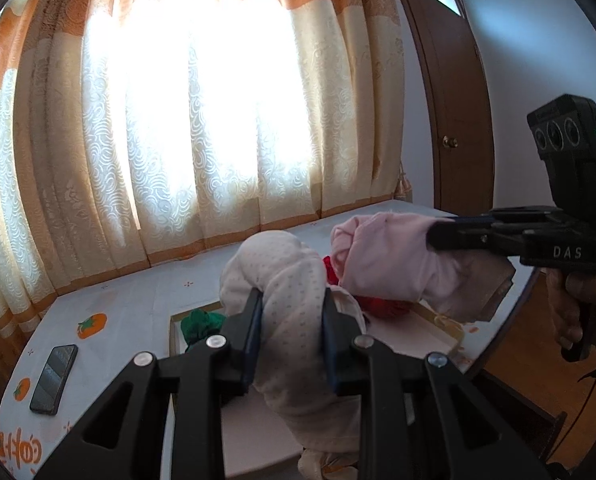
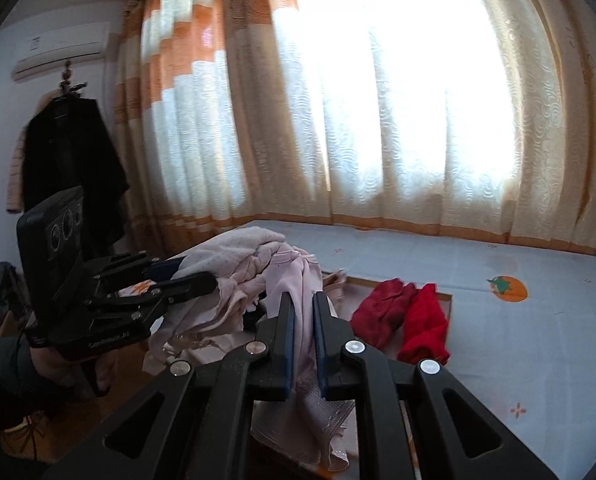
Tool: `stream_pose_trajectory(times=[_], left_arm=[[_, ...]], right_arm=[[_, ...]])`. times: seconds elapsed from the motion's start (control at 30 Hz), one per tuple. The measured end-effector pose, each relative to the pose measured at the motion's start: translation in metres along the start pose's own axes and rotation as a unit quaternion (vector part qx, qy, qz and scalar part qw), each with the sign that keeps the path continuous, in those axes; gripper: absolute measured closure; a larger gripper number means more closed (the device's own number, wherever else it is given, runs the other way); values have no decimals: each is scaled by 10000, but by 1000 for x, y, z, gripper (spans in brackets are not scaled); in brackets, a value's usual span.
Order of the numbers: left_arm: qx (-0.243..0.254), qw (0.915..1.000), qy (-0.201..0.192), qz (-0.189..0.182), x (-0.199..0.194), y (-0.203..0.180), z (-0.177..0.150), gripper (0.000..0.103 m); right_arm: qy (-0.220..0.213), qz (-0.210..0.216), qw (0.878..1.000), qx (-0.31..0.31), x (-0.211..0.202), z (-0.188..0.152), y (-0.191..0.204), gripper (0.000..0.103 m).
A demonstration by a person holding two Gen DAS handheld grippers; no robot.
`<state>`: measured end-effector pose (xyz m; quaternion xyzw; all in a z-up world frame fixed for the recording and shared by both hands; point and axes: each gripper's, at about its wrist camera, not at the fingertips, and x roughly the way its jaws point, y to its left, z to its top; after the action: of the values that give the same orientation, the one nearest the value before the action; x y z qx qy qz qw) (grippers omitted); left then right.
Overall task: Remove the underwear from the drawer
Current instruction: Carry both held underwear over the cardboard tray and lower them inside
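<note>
Left tool: fingers nearly together, clamped on fabric, pointing slightly below level. Right tool: fingers almost closed, fabric pinched between them, likewise tilted slightly down. A hand grips the right tool's handle from below.

phone L of drawer | both on bed
</note>
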<state>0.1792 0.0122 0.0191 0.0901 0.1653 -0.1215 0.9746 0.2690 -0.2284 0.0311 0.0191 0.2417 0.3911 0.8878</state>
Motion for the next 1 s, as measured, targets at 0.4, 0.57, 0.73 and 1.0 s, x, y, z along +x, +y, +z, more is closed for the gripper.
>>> stream_pose_trajectory(times=[0.4,0.57,0.73,1.0], left_arm=[[0,9995,306,-14,65,9,21,78],[-29,9993,373,-24,90,7,34,78],[-69,9985,538,-54,114,7,39,78],[-201,9943,1040,-123,150,9,24,78]], right_arm=[[252,-594,9967,496,55,25,-44,93],[364,-763,9945,623,78,28,-59,93],[463,-892,9920,765,98,27,-74,93],[654,-936,9892,920,121,14,-85,93]])
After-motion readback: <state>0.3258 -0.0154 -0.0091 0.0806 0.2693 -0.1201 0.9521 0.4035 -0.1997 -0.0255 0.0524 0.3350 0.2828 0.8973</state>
